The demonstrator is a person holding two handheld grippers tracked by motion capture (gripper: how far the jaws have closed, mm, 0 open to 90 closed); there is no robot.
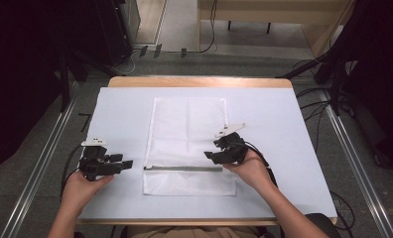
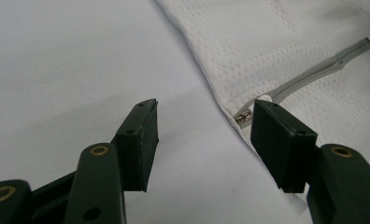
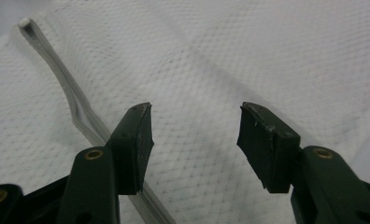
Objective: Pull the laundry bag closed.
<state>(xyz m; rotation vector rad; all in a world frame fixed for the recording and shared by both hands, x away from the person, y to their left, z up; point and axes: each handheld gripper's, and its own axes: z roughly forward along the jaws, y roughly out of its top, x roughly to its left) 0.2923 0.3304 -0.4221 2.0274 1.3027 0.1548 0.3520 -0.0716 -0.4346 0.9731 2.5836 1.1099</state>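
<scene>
mesh bag (image 1: 188, 144): long axis away from person | zipper (image 1: 183, 168) crosswise | both hand-held grippers spread

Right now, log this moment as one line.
left gripper: open, beside zipper pull | right gripper: open, over mesh bag near zipper | table cover: bag flat

From where I stand there is nothing to read anywhere: no words, labels, brand marks, numbers or signs. The white mesh bag (image 1: 188, 144) is plain, its grey zip (image 1: 183, 168) carries no marking I can make out, the pale sheet (image 1: 125, 114) on the counter is blank, and the black claw parts bear no lettering.
</scene>
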